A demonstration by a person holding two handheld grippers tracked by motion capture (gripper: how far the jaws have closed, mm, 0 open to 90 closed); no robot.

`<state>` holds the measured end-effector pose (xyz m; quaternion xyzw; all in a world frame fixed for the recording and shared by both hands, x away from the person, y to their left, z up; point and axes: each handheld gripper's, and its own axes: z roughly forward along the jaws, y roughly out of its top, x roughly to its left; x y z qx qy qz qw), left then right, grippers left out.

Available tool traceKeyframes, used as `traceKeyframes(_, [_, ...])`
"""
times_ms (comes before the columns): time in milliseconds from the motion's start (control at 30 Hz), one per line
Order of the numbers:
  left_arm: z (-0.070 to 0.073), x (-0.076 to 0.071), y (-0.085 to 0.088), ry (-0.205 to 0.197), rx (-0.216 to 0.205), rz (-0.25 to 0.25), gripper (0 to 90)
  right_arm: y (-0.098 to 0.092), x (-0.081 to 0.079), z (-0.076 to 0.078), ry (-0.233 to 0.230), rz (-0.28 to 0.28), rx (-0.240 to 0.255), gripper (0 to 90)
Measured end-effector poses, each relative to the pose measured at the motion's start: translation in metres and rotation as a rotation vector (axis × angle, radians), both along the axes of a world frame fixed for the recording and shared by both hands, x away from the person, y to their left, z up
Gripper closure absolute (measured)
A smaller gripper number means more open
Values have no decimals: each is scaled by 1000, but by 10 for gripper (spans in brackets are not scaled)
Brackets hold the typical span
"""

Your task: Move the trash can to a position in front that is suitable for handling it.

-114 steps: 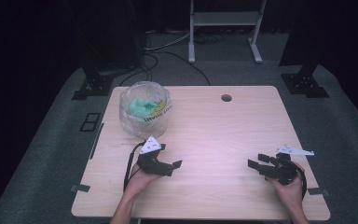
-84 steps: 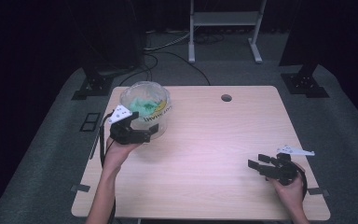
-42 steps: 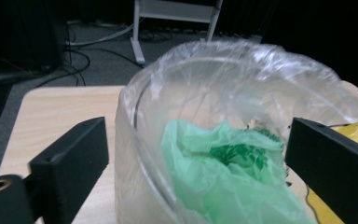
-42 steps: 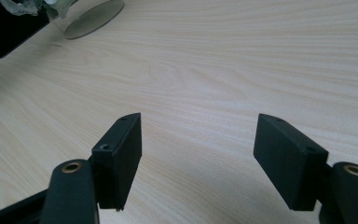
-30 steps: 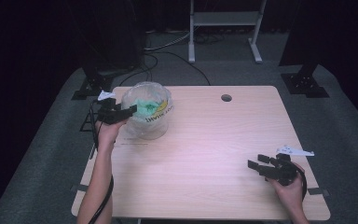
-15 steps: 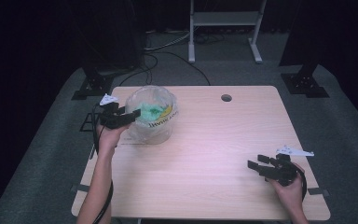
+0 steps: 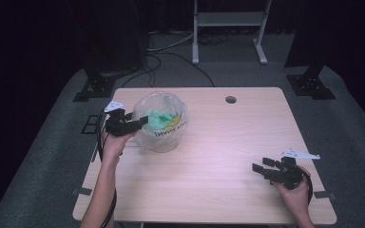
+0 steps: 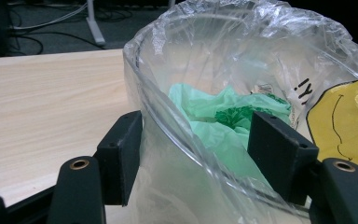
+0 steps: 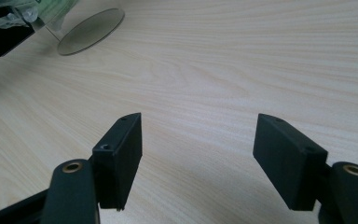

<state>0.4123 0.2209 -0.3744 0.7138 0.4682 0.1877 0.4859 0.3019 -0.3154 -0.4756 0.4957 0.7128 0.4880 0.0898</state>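
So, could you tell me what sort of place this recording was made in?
Probably a lab or studio set up for recording, not a home. A bare wooden table stands on grey carpet against dark surroundings, with black equipment stand feet and loose cables on the floor behind it.

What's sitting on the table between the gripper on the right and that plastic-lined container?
Nothing: in the high view, only bare wood runs from the right gripper to the bag-lined container. The table has a round hole farther back, off that line.
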Motion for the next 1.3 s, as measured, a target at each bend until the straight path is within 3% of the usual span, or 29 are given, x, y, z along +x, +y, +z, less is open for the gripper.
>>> traceKeyframes(200, [0, -11, -6, -5, 12, -25, 353, 1, 0, -1, 0, 3, -4, 319])
traceKeyframes(500, [-2, -24, -8, -11, -16, -45, 353, 2, 0, -1, 2, 6, -8, 319])
traceKeyframes(1300, [-3, -45, -22, -6, -25, -119, 353, 3, 2, -4, 10, 5, -15, 319])
